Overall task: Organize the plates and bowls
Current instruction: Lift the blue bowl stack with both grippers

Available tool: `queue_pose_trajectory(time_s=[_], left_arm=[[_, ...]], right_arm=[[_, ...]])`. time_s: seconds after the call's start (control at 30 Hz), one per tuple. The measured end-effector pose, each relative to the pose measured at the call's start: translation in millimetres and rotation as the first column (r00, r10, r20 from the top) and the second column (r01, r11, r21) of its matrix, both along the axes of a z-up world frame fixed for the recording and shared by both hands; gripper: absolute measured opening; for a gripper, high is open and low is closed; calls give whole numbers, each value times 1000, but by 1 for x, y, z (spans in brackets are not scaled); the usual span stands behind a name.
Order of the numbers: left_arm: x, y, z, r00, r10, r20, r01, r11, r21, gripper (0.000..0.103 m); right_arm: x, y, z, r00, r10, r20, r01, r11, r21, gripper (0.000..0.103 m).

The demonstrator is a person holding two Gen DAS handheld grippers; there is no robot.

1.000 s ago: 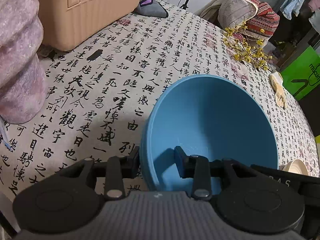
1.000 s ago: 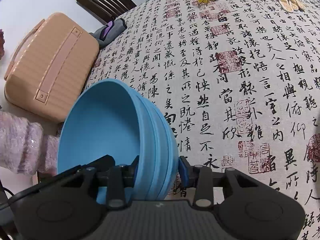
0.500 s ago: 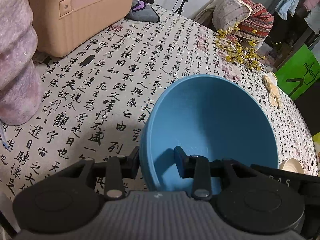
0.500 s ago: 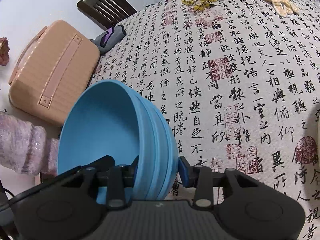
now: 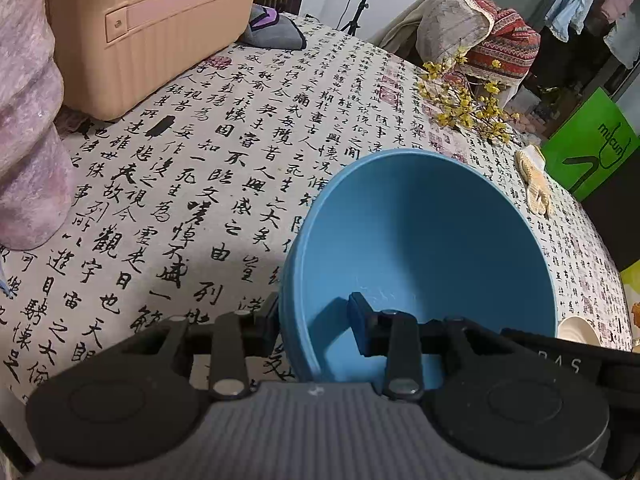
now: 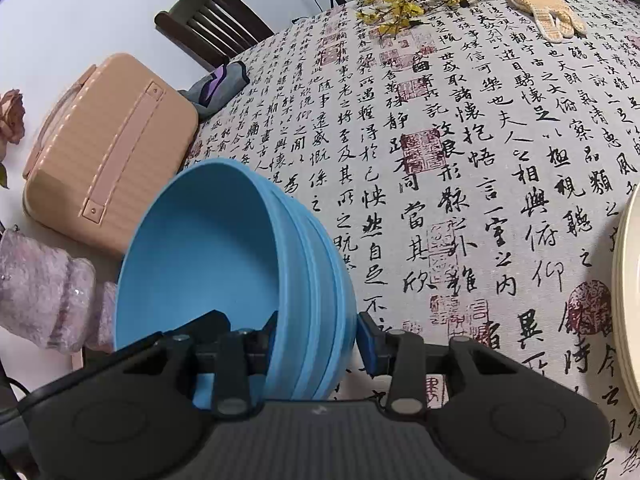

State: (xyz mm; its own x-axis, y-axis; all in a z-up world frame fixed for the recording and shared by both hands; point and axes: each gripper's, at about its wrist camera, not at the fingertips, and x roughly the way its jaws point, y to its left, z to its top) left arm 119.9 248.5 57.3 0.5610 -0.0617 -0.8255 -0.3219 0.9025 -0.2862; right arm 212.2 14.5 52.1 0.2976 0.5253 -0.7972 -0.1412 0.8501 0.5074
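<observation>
calligraphy tablecloth (image 5: 248, 168) lies ahead of both my claws. left gripper (image 5: 314, 322) and right gripper (image 6: 318, 340) each pinch opposite rims of the blue bowl stack (image 6: 224, 256), tilted between them above the cloth.

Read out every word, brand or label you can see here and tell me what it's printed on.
"mucun", uncertain, partly cut off: green box.
"B A S", start hidden: black bar of the other claw.
Black calligraphy and red seals: tablecloth, legible Chinese characters, too many to list.
</observation>
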Motion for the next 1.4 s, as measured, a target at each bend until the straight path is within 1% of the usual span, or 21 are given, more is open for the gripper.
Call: queue_pose_trajectory(time_s=[0.47,1.4], left_arm=[[1,-17,6,1000,-13,16,13,1000,10,36],[-1,-56,19,998,-39,47,37,999,34,35]], right_arm=[[0,-13,5,1000,-18,9,18,1000,6,37],[-5,-52,13,998,-56,30,55,998,34,37]])
